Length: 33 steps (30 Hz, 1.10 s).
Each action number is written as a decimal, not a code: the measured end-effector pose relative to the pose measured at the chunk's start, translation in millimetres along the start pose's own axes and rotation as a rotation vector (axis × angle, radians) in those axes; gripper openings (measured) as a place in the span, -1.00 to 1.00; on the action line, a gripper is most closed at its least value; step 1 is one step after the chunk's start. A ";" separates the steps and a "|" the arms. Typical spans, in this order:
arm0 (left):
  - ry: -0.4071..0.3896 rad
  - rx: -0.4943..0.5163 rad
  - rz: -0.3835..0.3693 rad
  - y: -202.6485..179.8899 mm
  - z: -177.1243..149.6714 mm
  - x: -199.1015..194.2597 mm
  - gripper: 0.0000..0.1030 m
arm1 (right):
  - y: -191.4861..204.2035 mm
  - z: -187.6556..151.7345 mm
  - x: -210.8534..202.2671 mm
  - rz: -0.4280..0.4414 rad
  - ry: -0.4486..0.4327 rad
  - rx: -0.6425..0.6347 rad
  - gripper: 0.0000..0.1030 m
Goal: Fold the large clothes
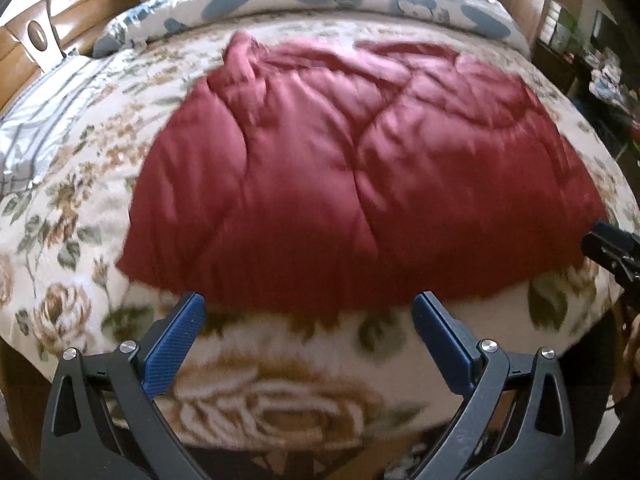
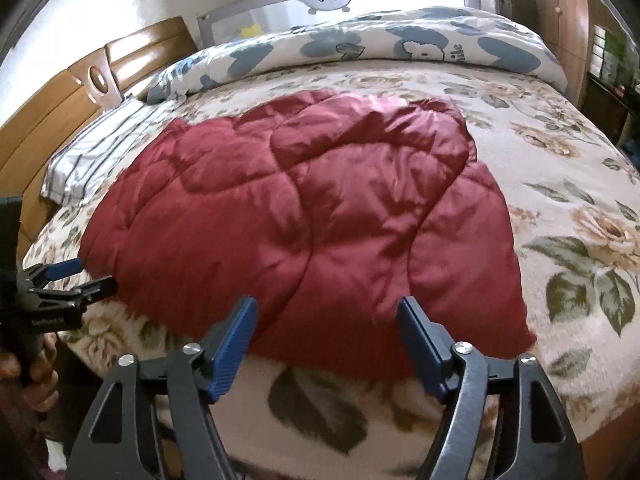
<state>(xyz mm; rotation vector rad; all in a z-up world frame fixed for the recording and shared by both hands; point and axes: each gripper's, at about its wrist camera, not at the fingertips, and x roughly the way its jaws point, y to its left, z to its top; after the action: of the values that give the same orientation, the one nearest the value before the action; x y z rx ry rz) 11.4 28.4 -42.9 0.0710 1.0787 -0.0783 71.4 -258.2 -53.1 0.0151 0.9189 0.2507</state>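
While it lies spread across the middle of the bed, the dark red quilted garment [image 1: 360,168] rests flat on the floral blanket [image 1: 280,392], puffy and creased along its stitched seams, its near hem running just ahead of both tools. Over that hem the left gripper [image 1: 308,312] hovers with its blue-padded fingers [image 1: 176,344] spread wide, holding nothing, aimed level across the bed toward the far side. Further along the same edge, the right gripper [image 2: 326,316] is likewise splayed and empty, its tips above the garment's near border, close to the corner. In the right wrist view a hand [image 2: 24,368] wraps the left tool's handle at the bed's edge. Beyond the garment lie a striped pillow [image 2: 96,148], a blue-patterned duvet [image 2: 360,44] rolled along the far side, and a wooden headboard [image 2: 60,92].
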 end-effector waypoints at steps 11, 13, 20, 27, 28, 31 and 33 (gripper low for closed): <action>-0.035 0.028 -0.033 -14.4 -9.0 -58.5 1.00 | 33.9 -20.5 -42.6 0.046 0.058 -0.093 0.79; -0.073 0.020 -0.029 -15.1 -2.3 -72.0 1.00 | 38.6 -13.8 -57.2 0.056 0.018 -0.094 0.96; -0.070 -0.028 0.028 -12.7 17.7 -60.4 1.00 | 39.5 8.1 -57.7 0.032 -0.036 -0.067 0.97; -0.029 -0.010 0.048 -22.3 19.9 -40.1 1.00 | 29.7 11.7 -32.1 0.023 0.001 -0.022 0.97; -0.027 -0.008 0.049 -23.8 19.8 -38.7 1.00 | 28.1 12.2 -28.7 0.023 0.006 -0.016 0.97; -0.016 -0.005 0.041 -27.4 20.5 -35.3 1.00 | 23.2 14.1 -22.4 0.024 0.015 0.001 0.97; -0.013 -0.002 0.041 -29.0 20.7 -34.0 1.00 | 21.2 16.0 -20.7 0.024 0.014 0.009 0.97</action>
<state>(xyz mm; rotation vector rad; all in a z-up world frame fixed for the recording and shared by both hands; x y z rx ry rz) 10.7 -1.5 -3.7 0.0903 1.0643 -0.0407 67.6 -240.7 -24.6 0.0330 0.9346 0.2694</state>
